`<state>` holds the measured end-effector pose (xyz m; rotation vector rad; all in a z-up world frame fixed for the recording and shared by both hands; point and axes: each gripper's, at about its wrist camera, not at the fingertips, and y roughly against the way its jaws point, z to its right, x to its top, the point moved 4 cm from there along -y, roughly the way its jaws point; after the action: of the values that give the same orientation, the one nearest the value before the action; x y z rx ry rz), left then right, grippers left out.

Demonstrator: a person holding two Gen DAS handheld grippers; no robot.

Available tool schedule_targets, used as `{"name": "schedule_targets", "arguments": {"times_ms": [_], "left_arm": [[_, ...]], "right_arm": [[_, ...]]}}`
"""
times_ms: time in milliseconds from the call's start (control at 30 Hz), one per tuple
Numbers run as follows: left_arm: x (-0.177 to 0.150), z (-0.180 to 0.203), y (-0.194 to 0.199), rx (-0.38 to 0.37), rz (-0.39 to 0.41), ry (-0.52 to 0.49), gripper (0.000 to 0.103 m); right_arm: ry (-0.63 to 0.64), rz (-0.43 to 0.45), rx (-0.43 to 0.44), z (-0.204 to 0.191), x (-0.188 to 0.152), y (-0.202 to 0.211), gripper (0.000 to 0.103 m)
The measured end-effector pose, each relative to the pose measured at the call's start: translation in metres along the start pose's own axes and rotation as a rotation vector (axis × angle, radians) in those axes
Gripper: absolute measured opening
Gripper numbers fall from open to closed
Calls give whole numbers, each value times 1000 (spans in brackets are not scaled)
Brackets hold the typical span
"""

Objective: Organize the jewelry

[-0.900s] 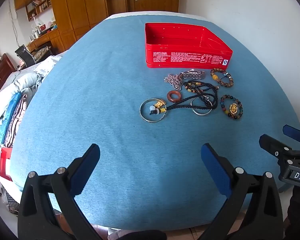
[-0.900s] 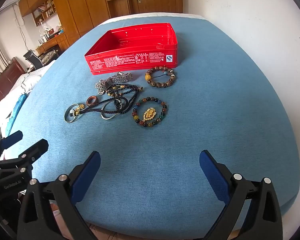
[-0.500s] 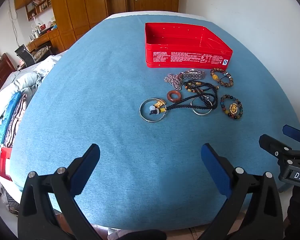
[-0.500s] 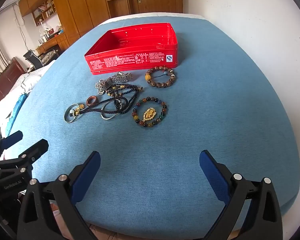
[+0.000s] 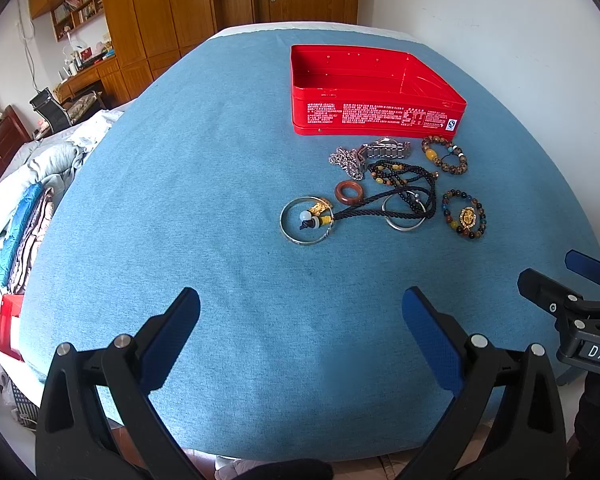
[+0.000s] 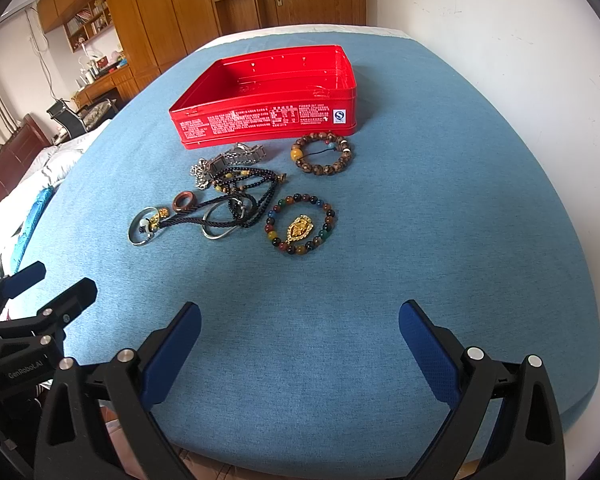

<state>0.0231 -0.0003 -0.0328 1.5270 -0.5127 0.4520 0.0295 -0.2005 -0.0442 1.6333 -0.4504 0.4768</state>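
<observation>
Both grippers, left (image 5: 300, 316) and right (image 6: 300, 326), hung over bench (image 6: 440, 200) near edge, jaws wide, empty; jewelry (image 6: 236, 196) beside red tin (image 6: 268, 120).

Broad bare blue cloth (image 5: 204, 184) lay open between both wide-spread grippers and the jewelry, giving free passage at six o'clock. At twelve o'clock, the red tin (image 5: 374, 116) walled off the far side, a metal watch (image 5: 386, 150) just before it. The tangled black cord necklace (image 5: 408, 196) crowded the middle, beaded bracelets (image 6: 300, 226) at three o'clock, a silver bangle (image 5: 306, 220) at nine.
</observation>
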Motion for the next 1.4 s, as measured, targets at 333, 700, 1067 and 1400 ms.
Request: {"name": "schedule_targets", "arguments": {"times_ms": [333, 700, 1067, 1400], "left_arm": [[-1, 2, 1, 1, 2, -3, 100], [0, 0, 0, -1, -1, -1, 100], [0, 0, 0, -1, -1, -1, 100], [0, 0, 0, -1, 0, -1, 100]], "right_arm": [[0, 0, -1, -1, 0, 0, 99], [0, -1, 0, -1, 0, 0, 99], [-1, -1, 0, -2, 0, 1, 99], [-2, 0, 1, -1, 2, 2, 99]]}}
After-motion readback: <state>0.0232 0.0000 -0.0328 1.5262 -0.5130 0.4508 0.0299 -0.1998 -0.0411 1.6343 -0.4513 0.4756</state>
